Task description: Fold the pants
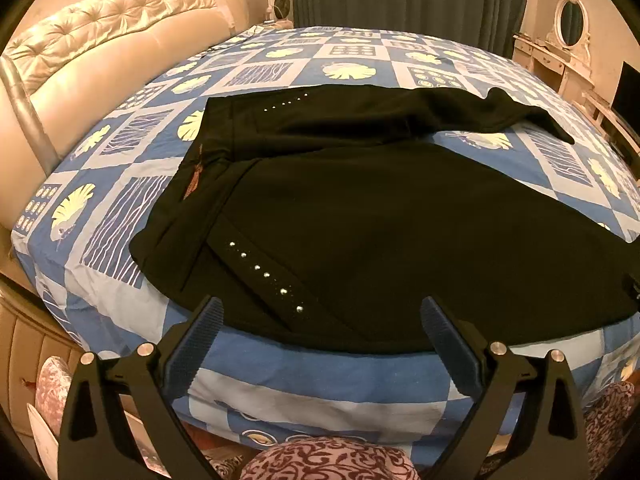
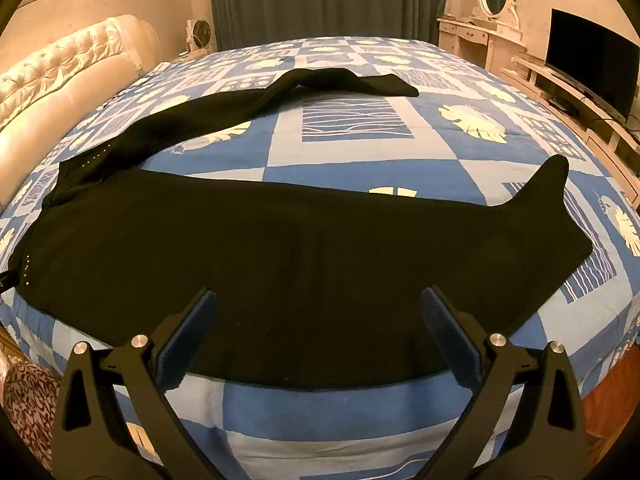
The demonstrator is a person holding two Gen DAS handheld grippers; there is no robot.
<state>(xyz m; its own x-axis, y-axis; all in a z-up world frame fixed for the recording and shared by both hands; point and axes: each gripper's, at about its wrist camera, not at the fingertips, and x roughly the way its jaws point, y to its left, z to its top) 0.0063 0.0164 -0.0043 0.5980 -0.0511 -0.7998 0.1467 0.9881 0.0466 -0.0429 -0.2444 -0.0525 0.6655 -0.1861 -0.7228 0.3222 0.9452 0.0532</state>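
Both claws open and empty, pants flat on the bed

The left claw (image 1: 320,316) and right claw (image 2: 318,310) hovered over the near edge, probably lining up a first grab. The black pants (image 2: 280,248) lay spread on the bed (image 2: 340,408), legs splayed apart, far leg bent.

No readable text anywhere; small orange mark on pants (image 1: 360,220) waistband is too blurred to read.
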